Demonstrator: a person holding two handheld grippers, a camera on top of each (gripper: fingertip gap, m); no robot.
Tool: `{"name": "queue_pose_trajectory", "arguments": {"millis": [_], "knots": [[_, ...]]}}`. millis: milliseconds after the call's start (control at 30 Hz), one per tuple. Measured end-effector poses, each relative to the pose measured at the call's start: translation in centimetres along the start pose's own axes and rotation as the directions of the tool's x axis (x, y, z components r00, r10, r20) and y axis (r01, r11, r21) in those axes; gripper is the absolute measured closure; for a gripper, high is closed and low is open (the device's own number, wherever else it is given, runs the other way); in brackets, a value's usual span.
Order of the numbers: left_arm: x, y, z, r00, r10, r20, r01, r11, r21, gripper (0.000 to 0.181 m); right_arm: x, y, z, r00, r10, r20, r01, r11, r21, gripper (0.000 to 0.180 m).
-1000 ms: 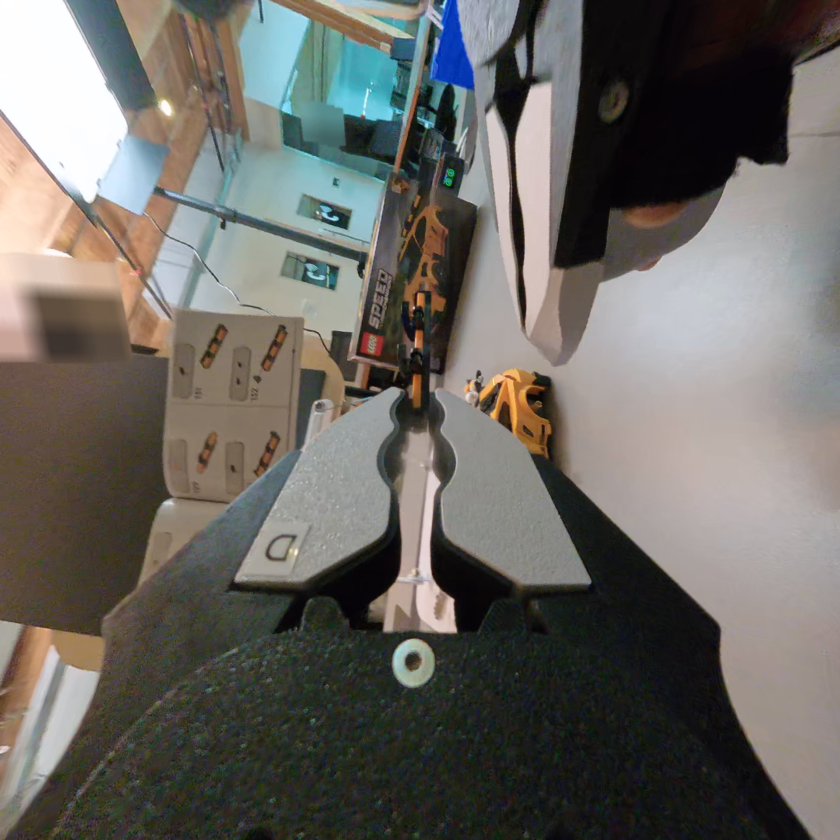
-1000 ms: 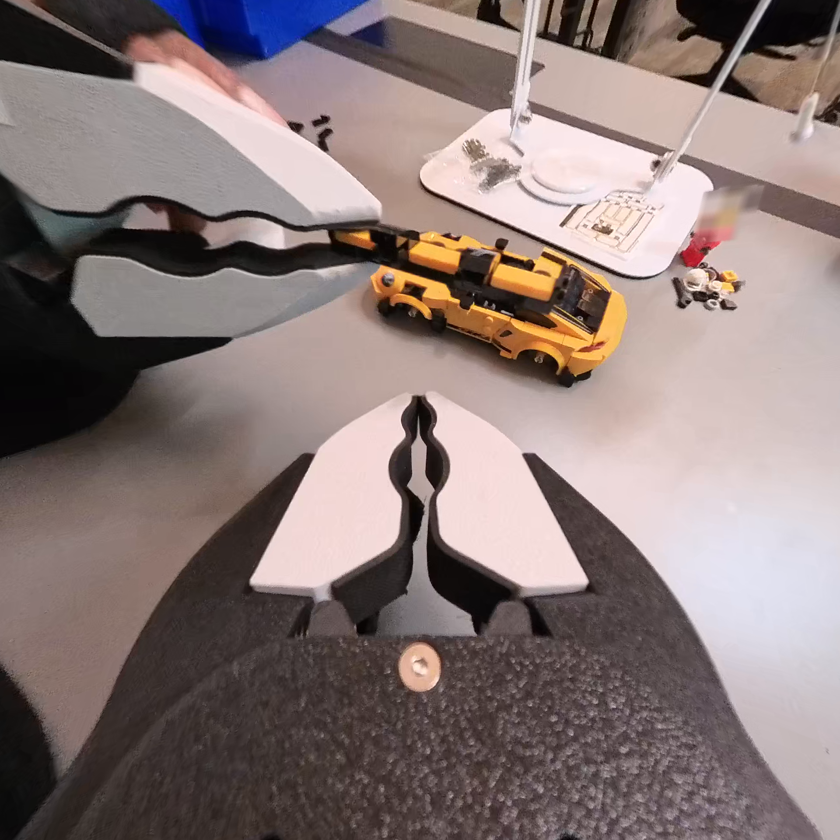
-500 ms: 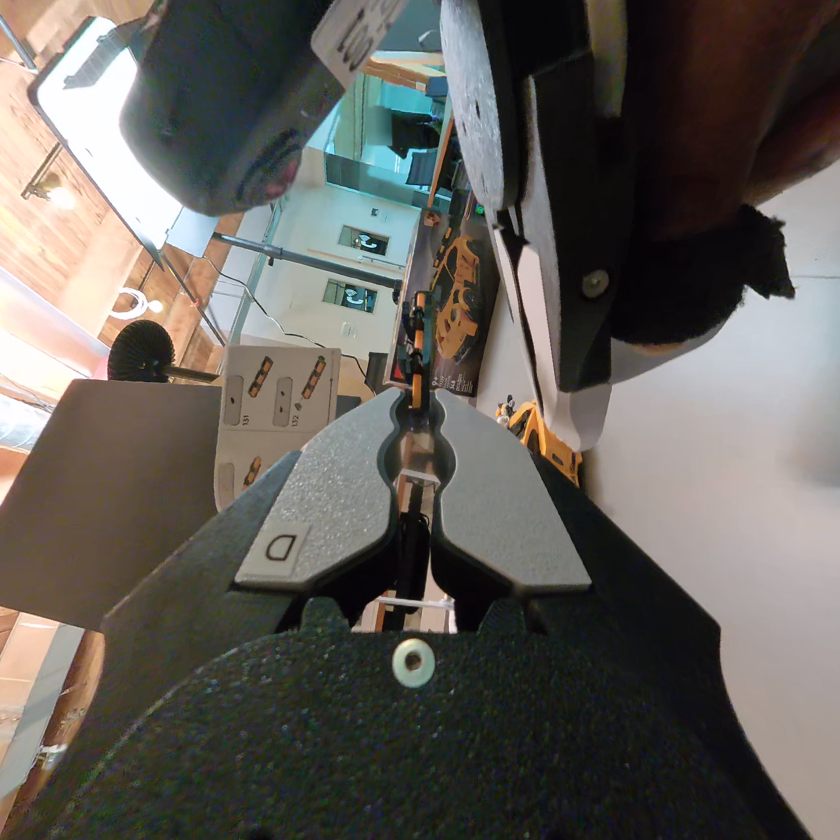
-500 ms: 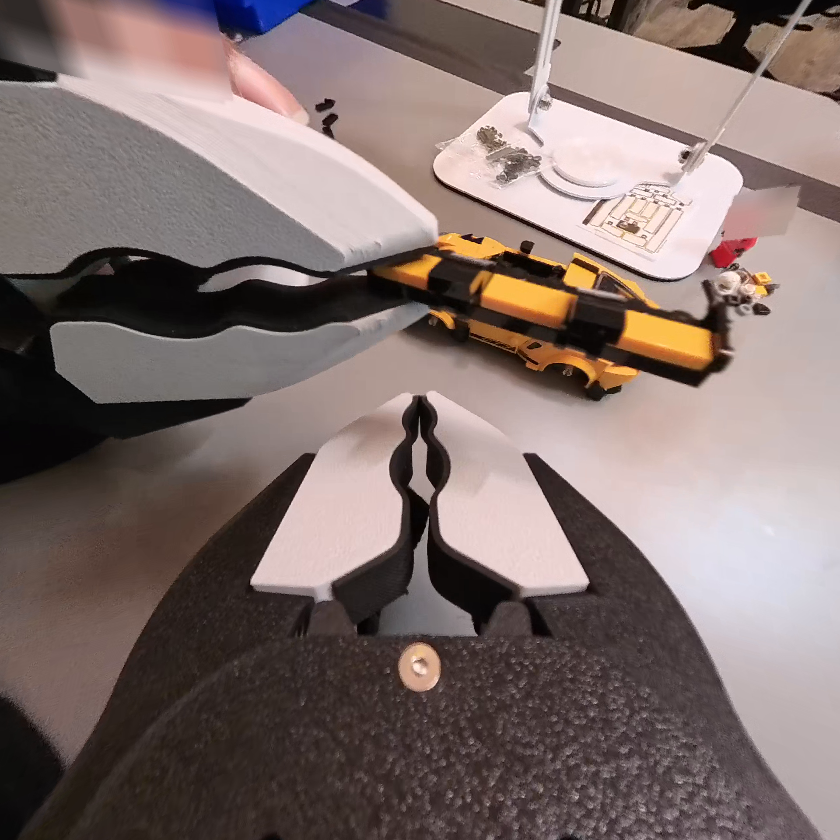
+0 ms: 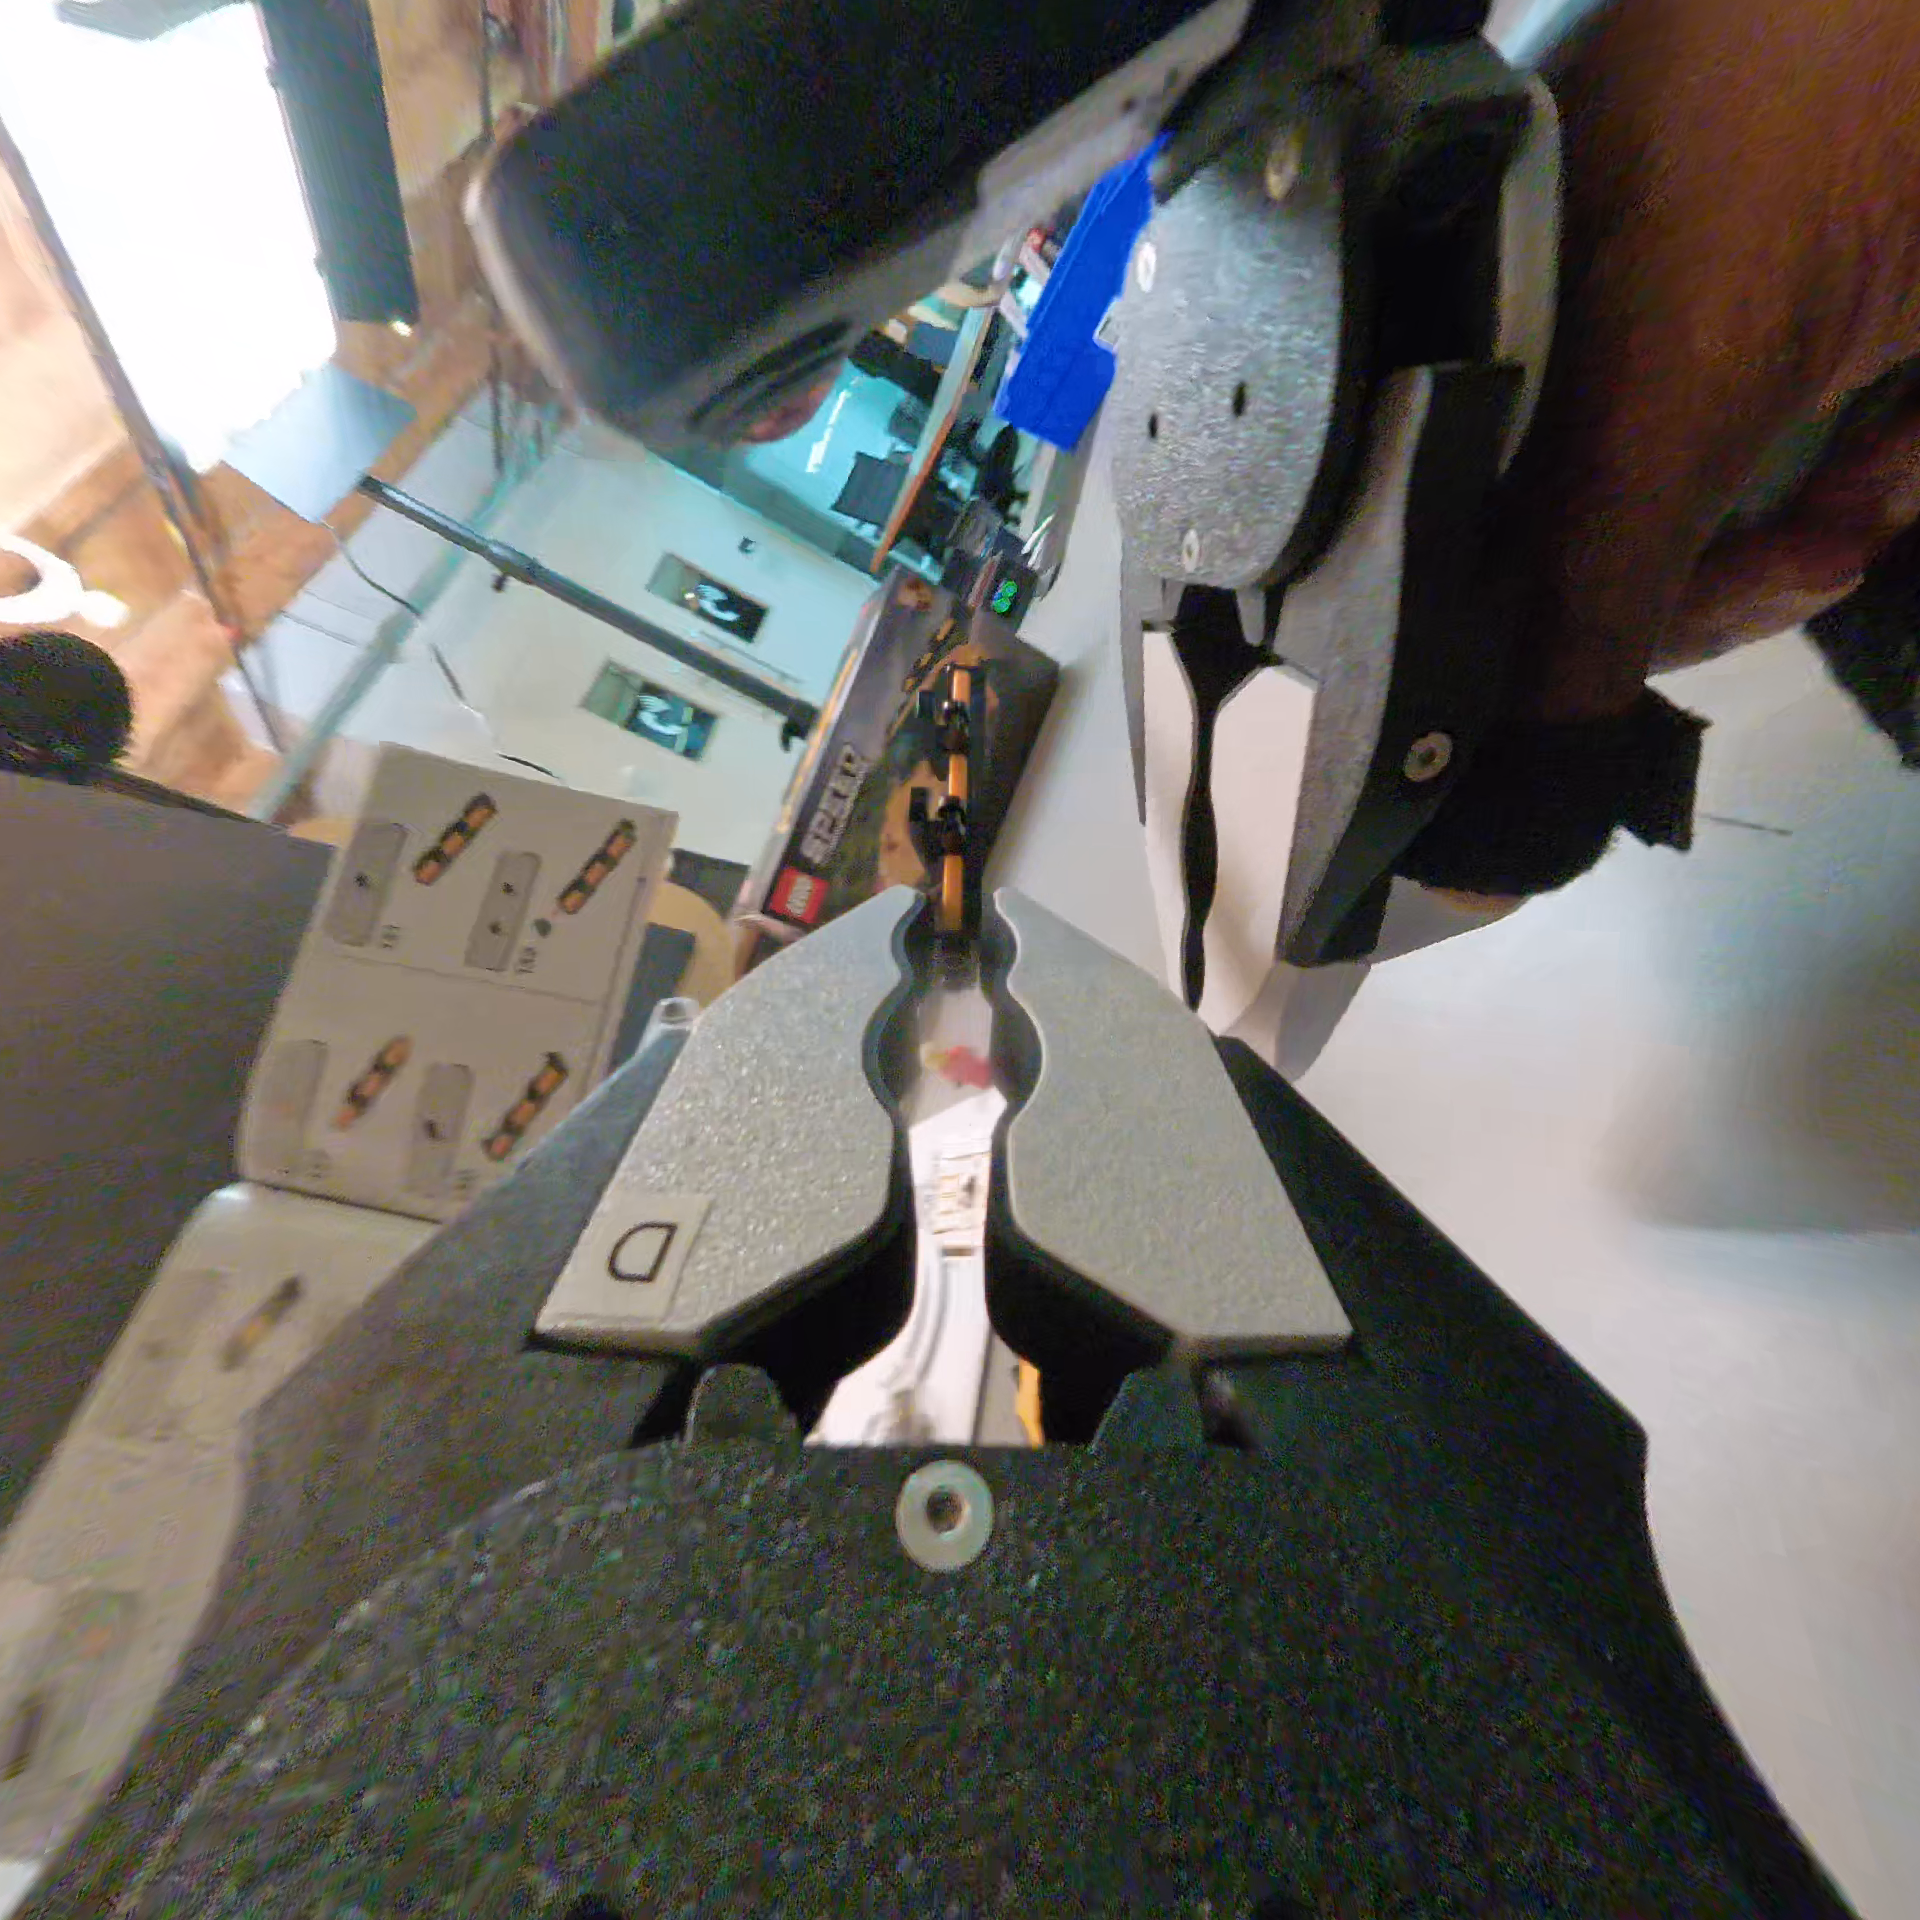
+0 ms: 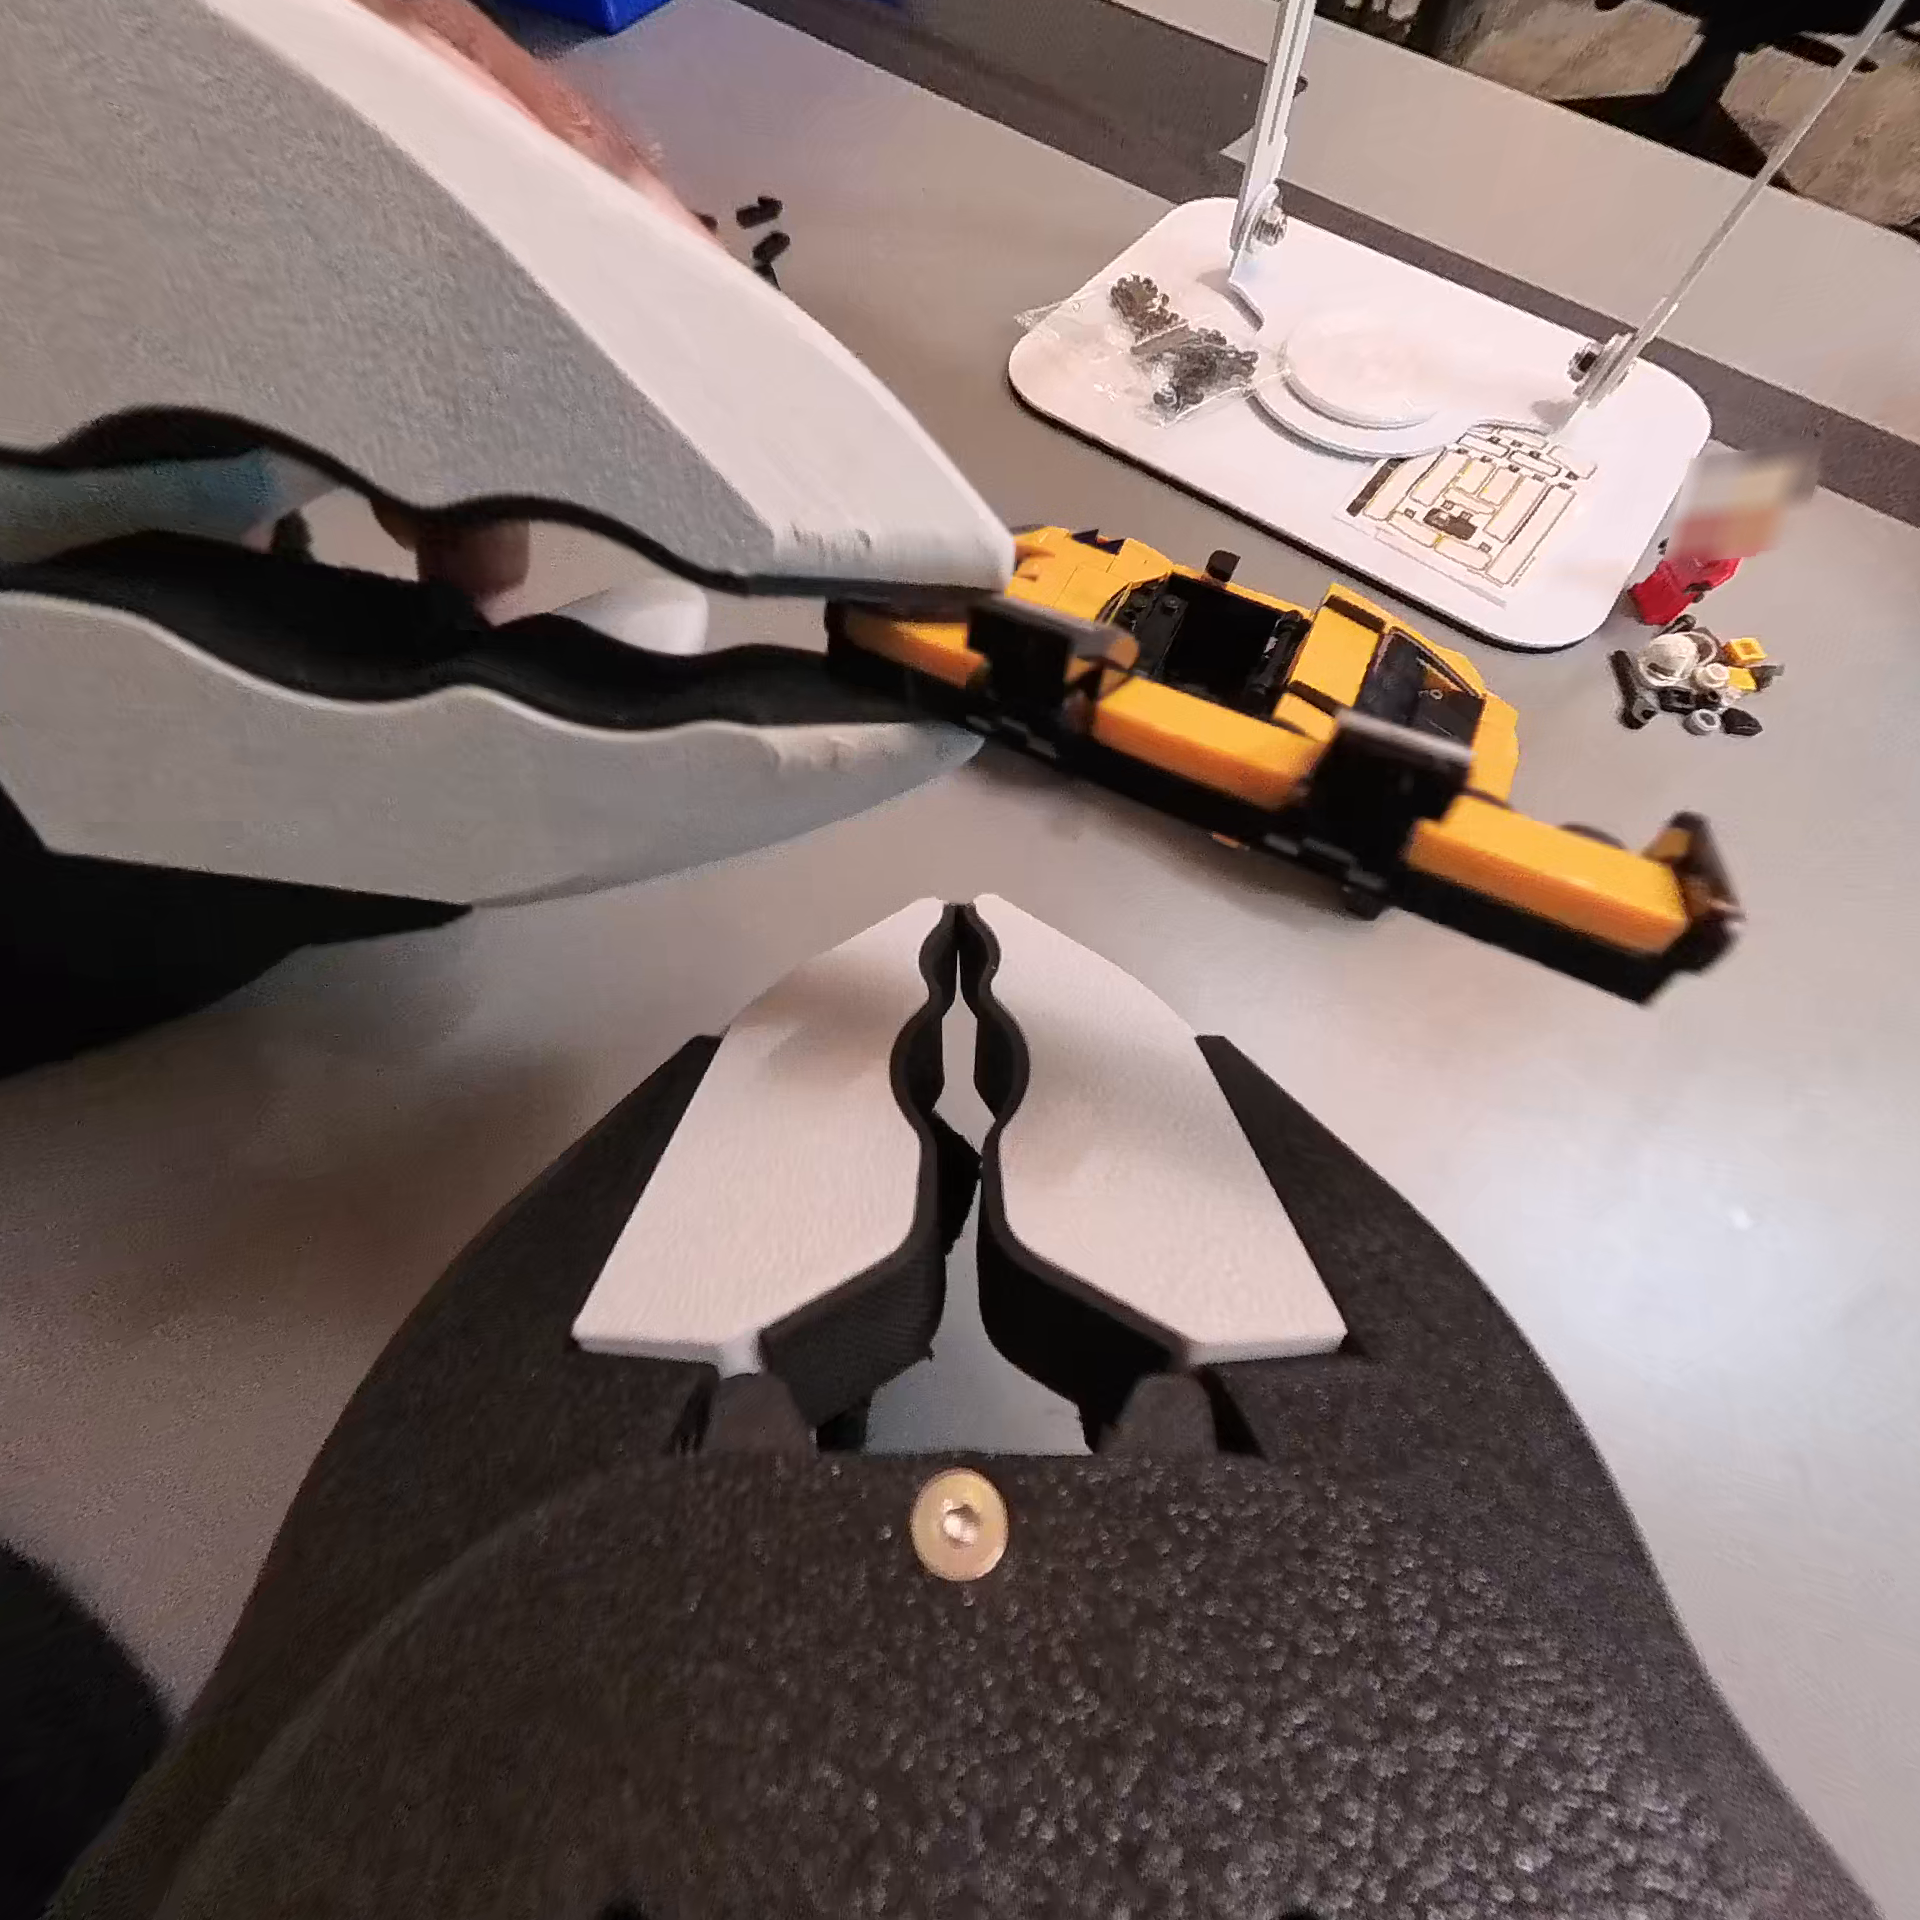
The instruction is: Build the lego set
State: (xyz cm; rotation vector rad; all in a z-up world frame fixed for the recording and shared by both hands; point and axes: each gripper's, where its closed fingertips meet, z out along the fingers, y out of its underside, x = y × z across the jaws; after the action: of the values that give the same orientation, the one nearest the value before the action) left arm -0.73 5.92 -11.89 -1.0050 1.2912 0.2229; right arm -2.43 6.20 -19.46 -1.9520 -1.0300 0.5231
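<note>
The left tool (image 6: 977,665) is still gripping the yellow-and-black strip (image 6: 1309,800), now swung lower and nearer, above the table (image 6: 1558,1195), before the yellow car (image 6: 1247,634); the right tool (image 6: 958,920) is staying closed, empty.

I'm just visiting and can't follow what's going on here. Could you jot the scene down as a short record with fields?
Held piece: long yellow and black side strip
Held by: left gripper, shut on one end of the strip
Right gripper: shut, empty
Yellow car: on the grey table, behind the strip
Loose parts: small pile right of the car
White tray: behind the car, with a bag of dark pieces
</note>
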Motion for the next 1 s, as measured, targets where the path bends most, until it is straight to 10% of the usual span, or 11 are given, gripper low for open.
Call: {"name": "queue_pose_trajectory", "arguments": {"millis": [300, 1000], "knots": [[-0.3, -0.7, -1.1, 0.942, -0.293, -0.162, 0.319, 0.933, 0.169, 0.173, -0.8, -0.3, -1.1, 0.997, 0.033, 0.074, -0.034, 0.999, 0.015, 0.180], [-1.2, -1.4, -3.0, 0.941, -0.264, -0.210, 0.323, 0.885, 0.336, 0.173, -1.3, -0.4, -4.3, 0.977, 0.048, 0.207, -0.052, 0.999, 0.013, 0.180]]}}
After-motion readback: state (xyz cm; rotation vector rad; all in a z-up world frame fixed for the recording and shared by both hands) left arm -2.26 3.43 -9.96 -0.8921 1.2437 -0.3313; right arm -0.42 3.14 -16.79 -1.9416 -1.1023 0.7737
